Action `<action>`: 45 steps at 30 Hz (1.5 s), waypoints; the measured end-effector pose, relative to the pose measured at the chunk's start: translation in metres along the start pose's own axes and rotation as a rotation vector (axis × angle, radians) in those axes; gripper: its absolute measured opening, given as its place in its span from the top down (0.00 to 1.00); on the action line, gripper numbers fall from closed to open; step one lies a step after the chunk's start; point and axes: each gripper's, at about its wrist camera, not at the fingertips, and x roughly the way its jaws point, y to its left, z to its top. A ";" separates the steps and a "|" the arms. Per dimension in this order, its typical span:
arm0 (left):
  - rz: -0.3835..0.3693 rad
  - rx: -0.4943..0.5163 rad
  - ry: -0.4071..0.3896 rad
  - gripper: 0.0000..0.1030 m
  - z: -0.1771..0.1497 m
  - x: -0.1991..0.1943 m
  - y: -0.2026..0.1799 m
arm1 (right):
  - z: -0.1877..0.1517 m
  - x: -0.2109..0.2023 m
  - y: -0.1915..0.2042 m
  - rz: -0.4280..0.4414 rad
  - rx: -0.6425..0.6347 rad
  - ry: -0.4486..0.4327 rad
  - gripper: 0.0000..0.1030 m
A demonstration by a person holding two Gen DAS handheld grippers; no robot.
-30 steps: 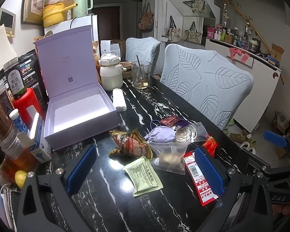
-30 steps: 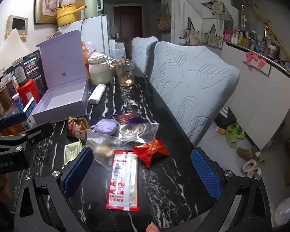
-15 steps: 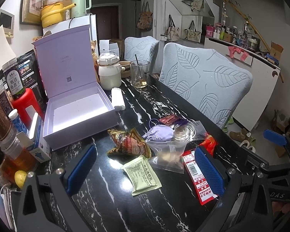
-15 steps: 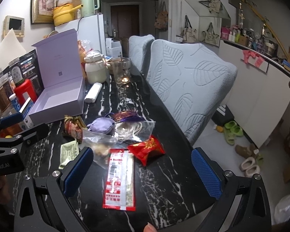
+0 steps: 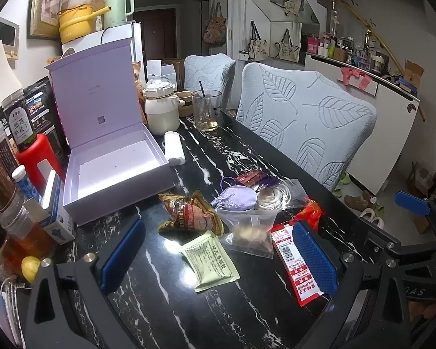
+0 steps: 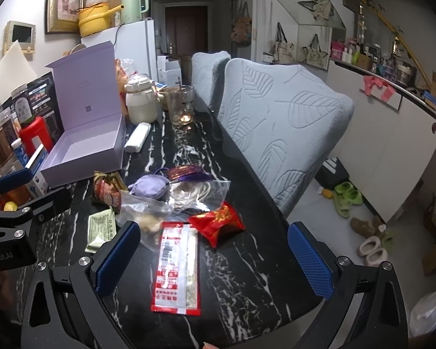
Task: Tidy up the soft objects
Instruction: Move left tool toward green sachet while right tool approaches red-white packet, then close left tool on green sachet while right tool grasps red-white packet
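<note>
your left gripper (image 5: 218,254) hangs over the black marble table (image 5: 218,314), jaws spread wide and gripping nothing. your right gripper (image 6: 215,257) is just as wide apart and empty, straddling the long red-and-white packet (image 6: 177,267). only the right view shows the whole red foil pouch (image 6: 218,222); the left view alone shows the green sachet (image 5: 210,260) in full. the lilac box (image 5: 113,171) sits lid-up beyond the pile with nothing inside. near you, the soft pile: a clear zip bag (image 5: 251,228) with pale lumps inside, the lavender pouch (image 5: 235,200), a crumpled snack wrapper (image 5: 189,215).
</note>
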 end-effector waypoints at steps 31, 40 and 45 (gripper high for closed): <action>0.004 -0.022 0.022 0.00 -0.013 0.002 -0.015 | -0.010 -0.001 -0.015 0.030 -0.003 -0.002 0.00; -0.022 -0.040 0.097 0.00 -0.035 0.025 -0.032 | -0.035 0.009 -0.040 0.044 0.030 0.042 0.00; -0.008 -0.071 0.123 0.00 -0.044 0.039 -0.031 | -0.043 0.021 -0.053 0.055 0.037 0.067 0.00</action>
